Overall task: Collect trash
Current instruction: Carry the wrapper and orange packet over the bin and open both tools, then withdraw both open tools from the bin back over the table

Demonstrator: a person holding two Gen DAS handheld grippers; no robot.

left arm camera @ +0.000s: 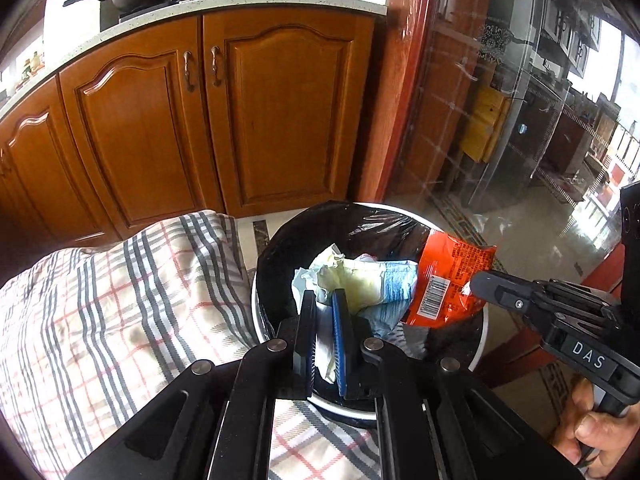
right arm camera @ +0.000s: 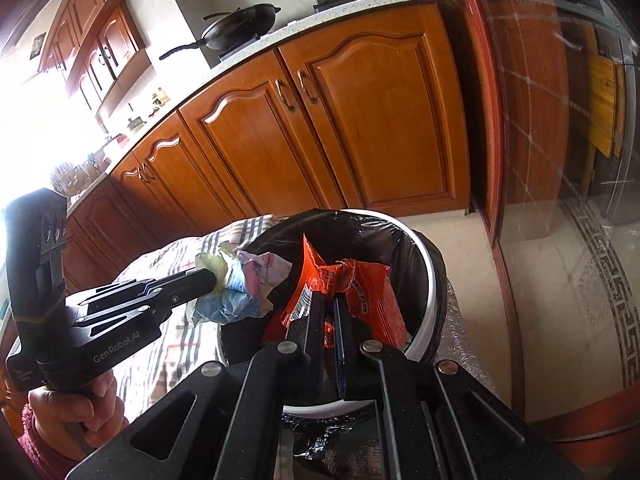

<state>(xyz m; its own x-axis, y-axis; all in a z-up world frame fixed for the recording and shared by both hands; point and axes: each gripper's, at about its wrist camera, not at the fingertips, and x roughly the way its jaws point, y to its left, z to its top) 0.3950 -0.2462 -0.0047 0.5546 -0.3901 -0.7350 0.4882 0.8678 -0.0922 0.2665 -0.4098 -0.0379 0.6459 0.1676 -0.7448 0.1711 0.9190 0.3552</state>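
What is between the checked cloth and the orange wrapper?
The crumpled paper wad, pinched by the left hand-held gripper above the black-lined bin. The left wrist view shows it, with the orange wrapper to its right and the checked cloth to its left.

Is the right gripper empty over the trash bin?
No. The right gripper is shut on an orange snack wrapper, held above the black-lined trash bin.
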